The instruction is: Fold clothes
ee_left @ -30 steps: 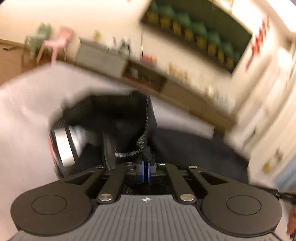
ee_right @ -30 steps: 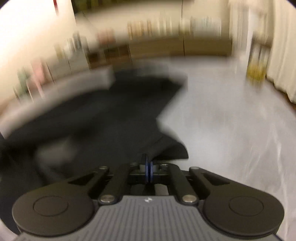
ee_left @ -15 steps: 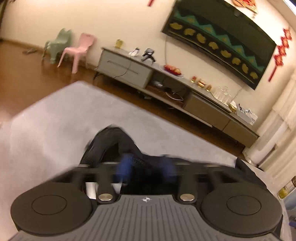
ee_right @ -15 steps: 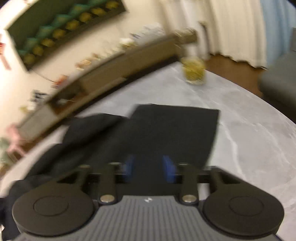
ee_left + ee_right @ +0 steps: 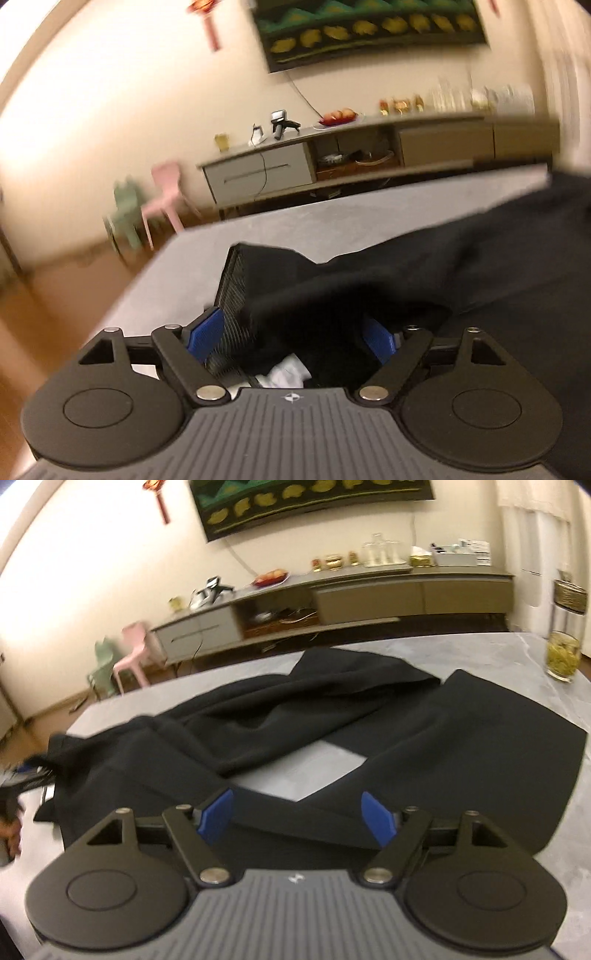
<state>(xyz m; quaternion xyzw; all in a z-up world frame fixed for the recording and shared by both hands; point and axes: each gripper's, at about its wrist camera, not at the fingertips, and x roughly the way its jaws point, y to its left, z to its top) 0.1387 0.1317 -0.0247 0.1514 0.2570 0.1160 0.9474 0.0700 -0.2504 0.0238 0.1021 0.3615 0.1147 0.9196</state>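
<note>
A pair of black trousers (image 5: 424,734) lies spread on the grey table (image 5: 498,653), legs reaching away and partly crumpled, a bare patch of table between them. My right gripper (image 5: 297,814) is open and empty just above the near part of the cloth. My left gripper (image 5: 295,332) is open, with the ribbed waistband (image 5: 232,291) and a bunched fold of the trousers (image 5: 424,273) lying between its blue fingers, not clamped. A white label (image 5: 286,373) shows under the cloth.
A glass jar with yellow contents (image 5: 562,655) stands at the table's far right. The table's left edge (image 5: 147,273) drops to a wooden floor. A low TV cabinet (image 5: 332,598) and small pink and green chairs (image 5: 129,653) stand by the far wall.
Both grippers have opened from shut and let go of the trousers, which now lie spread on the table. Both views have swung level toward the far wall.
</note>
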